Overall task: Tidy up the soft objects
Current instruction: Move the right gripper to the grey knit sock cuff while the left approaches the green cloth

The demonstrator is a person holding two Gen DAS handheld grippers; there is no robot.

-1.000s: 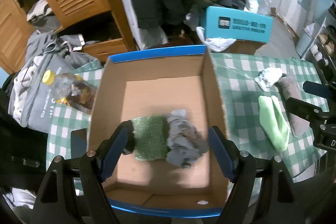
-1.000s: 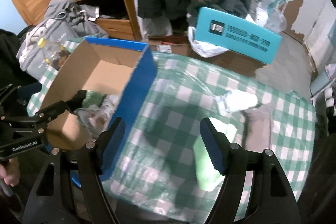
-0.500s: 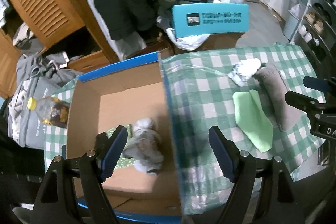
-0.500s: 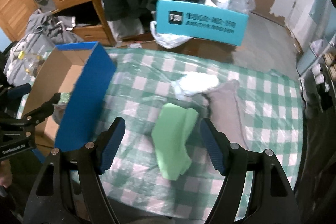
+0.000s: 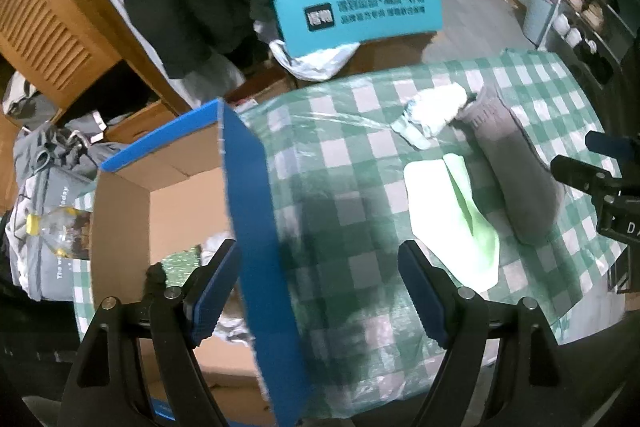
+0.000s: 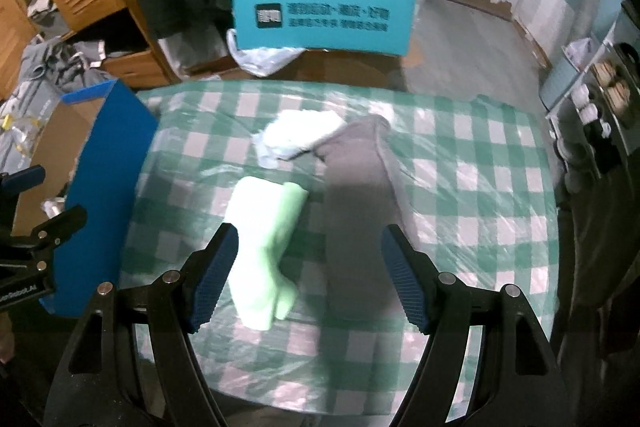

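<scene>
Socks lie on the checked cloth: pale green sock folded, grey sock just right, crumpled white one farther. Both grippers, left gripper and right gripper, stand spread, empty.

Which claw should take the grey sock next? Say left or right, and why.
Right. The right claw hangs open with the grey sock and green sock between its fingers. The left claw straddles the box wall, further from them.

Dim, motion-blurred, fisheye-warped edges
</scene>
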